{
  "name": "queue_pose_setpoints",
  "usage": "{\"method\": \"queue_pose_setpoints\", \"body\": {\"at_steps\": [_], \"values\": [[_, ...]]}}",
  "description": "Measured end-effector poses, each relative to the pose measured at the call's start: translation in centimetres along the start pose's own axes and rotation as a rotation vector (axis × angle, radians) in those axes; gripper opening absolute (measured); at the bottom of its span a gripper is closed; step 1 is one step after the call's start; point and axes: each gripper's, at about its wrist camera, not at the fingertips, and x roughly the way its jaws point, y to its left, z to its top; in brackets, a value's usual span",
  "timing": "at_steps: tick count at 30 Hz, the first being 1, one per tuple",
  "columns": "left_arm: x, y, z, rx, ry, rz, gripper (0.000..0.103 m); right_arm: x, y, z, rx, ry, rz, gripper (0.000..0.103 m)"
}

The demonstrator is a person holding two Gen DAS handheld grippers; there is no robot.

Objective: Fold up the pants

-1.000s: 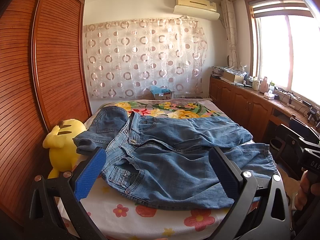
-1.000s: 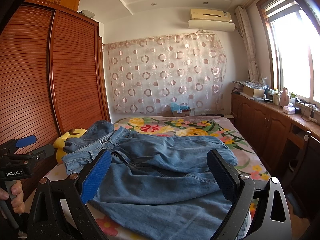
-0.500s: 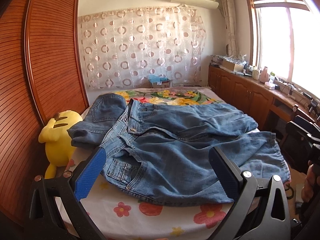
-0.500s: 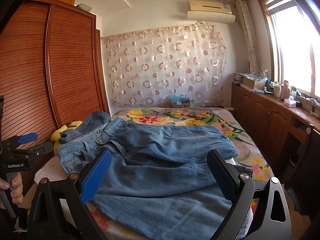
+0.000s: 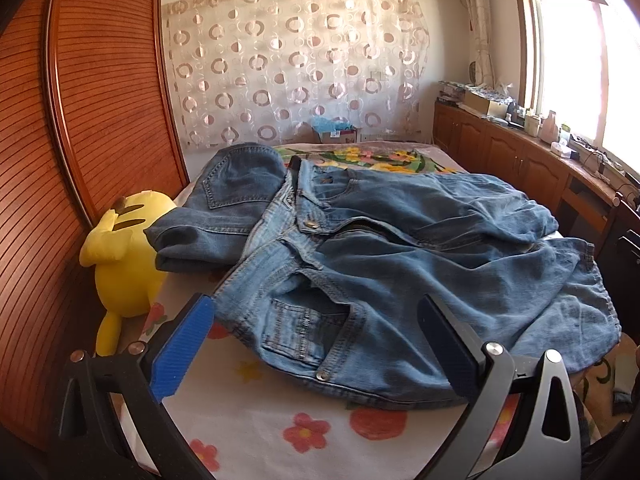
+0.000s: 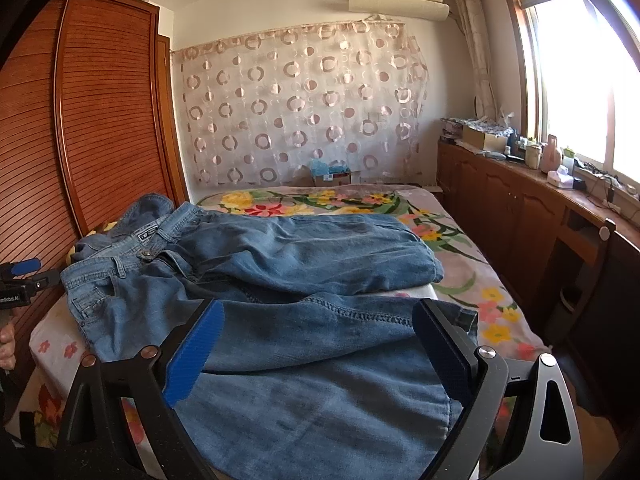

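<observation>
Jeans (image 5: pixel 400 272) sprawl rumpled across the flowered bed (image 5: pixel 280 432), one leg overhanging its edge, so either wide-open, empty gripper, left (image 5: pixel 316 344) or right (image 6: pixel 320 348), could pinch one layer and drag them off.

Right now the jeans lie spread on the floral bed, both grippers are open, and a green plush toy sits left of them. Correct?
Not quite: the plush toy is yellow, as the left wrist view shows. The jeans do lie on the floral bed, with left gripper and right gripper open.
</observation>
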Motion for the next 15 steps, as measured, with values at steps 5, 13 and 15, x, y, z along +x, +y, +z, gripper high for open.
{"method": "queue_pose_setpoints", "body": {"at_steps": [5, 13, 15], "values": [[1.8, 2.4, 0.7, 0.004, 0.019, 0.026, 0.093, 0.8, -0.2, 0.4, -0.009, 0.027, 0.004, 0.095], [5.5, 4.8, 1.1, 0.023, 0.083, 0.032, 0.078, 1.5, -0.8, 0.4, -0.014, 0.081, 0.034, 0.094], [6.5, 5.2, 1.1, 0.021, 0.104, 0.027, 0.074, 1.5, -1.1, 0.3, -0.016, 0.094, 0.035, 0.094]]}}
